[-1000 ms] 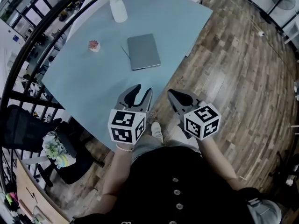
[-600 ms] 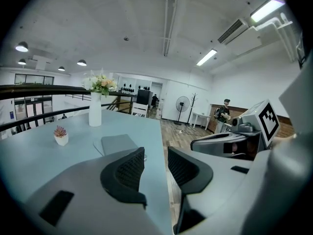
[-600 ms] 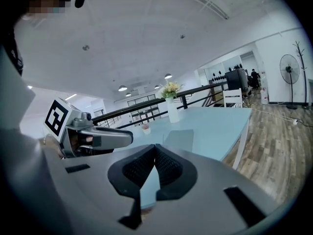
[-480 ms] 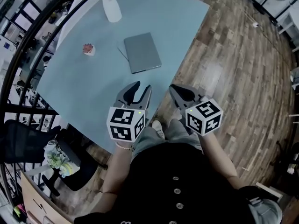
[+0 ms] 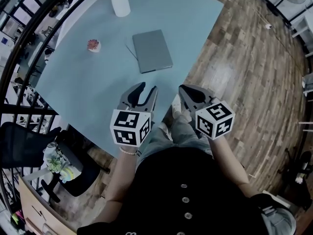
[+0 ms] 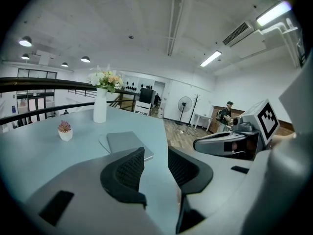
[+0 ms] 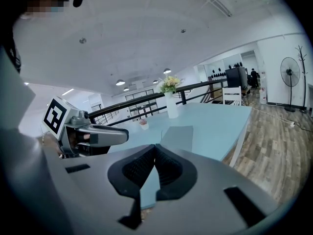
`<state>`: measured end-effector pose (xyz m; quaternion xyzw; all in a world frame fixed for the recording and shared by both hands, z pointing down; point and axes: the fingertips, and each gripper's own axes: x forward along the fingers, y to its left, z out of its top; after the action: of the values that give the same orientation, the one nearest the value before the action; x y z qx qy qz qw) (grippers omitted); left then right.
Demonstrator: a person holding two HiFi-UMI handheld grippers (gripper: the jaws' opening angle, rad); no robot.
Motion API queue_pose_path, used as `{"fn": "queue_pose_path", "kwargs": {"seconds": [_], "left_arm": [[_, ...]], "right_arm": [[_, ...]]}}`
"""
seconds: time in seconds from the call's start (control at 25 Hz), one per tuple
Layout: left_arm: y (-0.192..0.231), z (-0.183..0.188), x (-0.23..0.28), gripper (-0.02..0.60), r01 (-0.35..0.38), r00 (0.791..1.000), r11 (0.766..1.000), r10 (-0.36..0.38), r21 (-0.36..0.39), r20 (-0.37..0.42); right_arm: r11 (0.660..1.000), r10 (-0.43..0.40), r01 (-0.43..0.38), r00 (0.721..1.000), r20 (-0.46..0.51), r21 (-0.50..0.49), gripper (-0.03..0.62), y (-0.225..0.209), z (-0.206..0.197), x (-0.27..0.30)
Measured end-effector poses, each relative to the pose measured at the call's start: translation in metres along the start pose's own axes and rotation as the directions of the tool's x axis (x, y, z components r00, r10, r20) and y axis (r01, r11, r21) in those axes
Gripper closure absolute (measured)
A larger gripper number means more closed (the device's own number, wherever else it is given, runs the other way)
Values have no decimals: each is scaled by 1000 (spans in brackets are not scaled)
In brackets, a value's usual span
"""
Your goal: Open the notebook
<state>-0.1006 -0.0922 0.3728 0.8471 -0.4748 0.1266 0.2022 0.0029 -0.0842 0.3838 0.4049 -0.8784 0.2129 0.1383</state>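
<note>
Lying shut near the middle of the desk, the notebook is untouched, so all the opening remains. The left gripper hovers at the near edge, fingers apart and empty; the right gripper has its fingers touching at the tips, holding nothing.

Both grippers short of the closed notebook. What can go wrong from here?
The notebook lies flat with nothing pinning it, so a nudge at its cover may just slide it across the table.
The right gripper is shut and must open before pinching the cover.
The vase stands beyond the notebook, and an overshoot might tip it.
</note>
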Motion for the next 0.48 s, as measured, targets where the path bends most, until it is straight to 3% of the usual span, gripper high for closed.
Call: {"fn": "queue_pose_path", "kwargs": {"seconds": [0.48], "left_arm": [[34,-11,-3,433,-92,995,996,92,-18,-25]], "right_arm": [[998,55,-55,998,-11,-16,590,-11,14,37]]}}
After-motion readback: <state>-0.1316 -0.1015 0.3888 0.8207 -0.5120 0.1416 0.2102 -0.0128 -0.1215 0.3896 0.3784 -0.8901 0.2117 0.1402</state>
